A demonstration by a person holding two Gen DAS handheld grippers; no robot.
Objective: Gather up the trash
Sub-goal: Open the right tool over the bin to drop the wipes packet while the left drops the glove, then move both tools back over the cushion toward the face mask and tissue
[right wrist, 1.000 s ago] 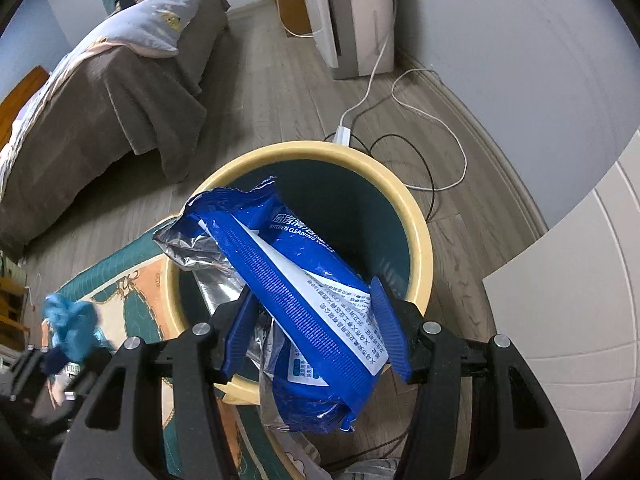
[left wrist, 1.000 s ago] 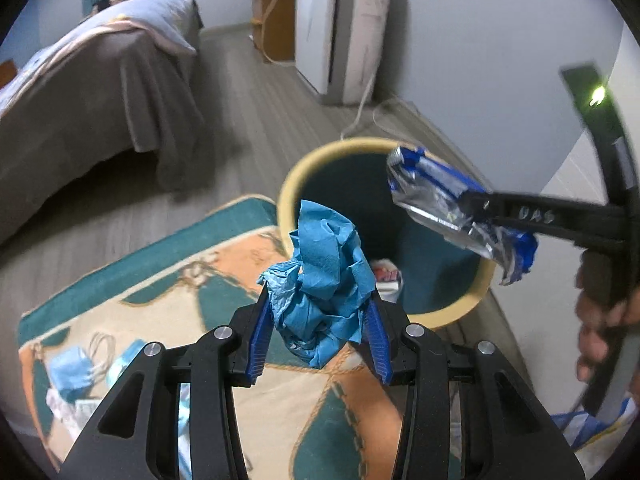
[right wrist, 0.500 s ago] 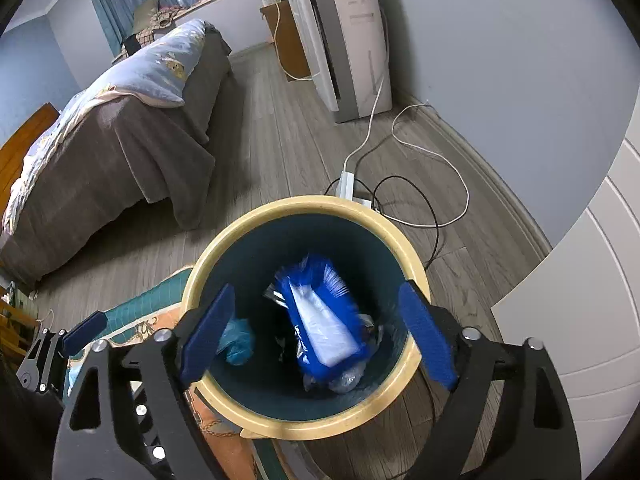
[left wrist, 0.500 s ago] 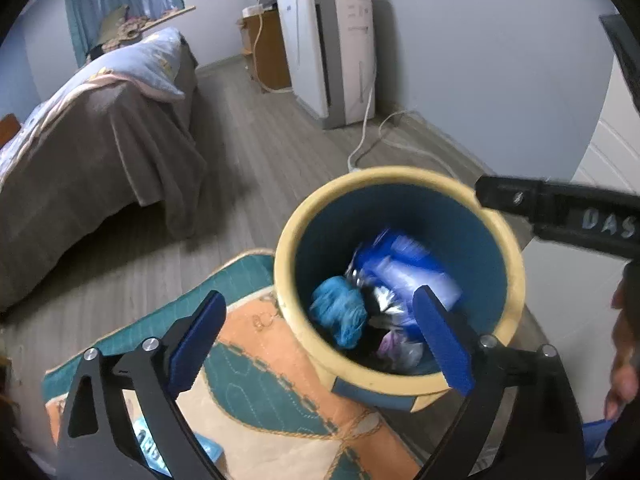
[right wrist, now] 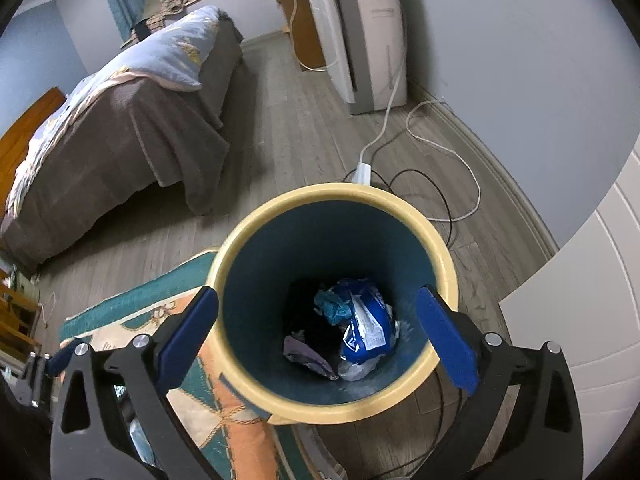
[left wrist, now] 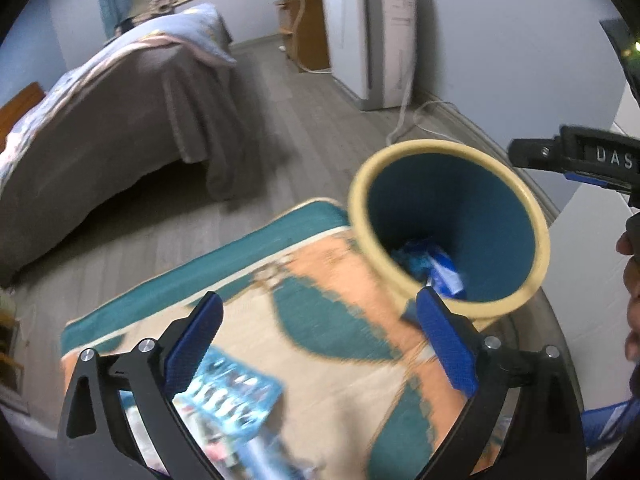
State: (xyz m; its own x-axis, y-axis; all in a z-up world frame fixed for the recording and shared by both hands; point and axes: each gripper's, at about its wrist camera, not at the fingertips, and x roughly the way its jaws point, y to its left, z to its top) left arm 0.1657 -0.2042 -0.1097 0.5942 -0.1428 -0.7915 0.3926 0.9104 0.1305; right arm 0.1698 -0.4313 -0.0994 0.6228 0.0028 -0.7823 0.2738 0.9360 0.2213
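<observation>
A yellow-rimmed teal bin (right wrist: 332, 192) stands on the floor by a patterned rug (left wrist: 340, 320). Inside it lie a blue wipes packet (right wrist: 366, 332) and a crumpled blue paper (right wrist: 334, 308), also seen as packet (left wrist: 444, 272) in the left wrist view. My right gripper (right wrist: 317, 294) hangs over the bin mouth, its jaws opening wide with nothing between them. My left gripper (left wrist: 319, 298) is over the rug left of the bin (left wrist: 448, 146), jaws also opening and empty. A blue printed wrapper (left wrist: 236, 392) lies on the rug below it, blurred.
A bed (right wrist: 120, 140) with a brown cover fills the left. A white appliance (right wrist: 360, 40) stands at the far wall, with a power strip (right wrist: 364, 168) and cables behind the bin. A white panel (right wrist: 580, 320) is at the right. A person's hand (left wrist: 632, 280) shows at the edge.
Both grippers opened; the crumpled blue paper and the wipes packet fell into the bin. The left gripper then swung left, off the bin and over the rug.
</observation>
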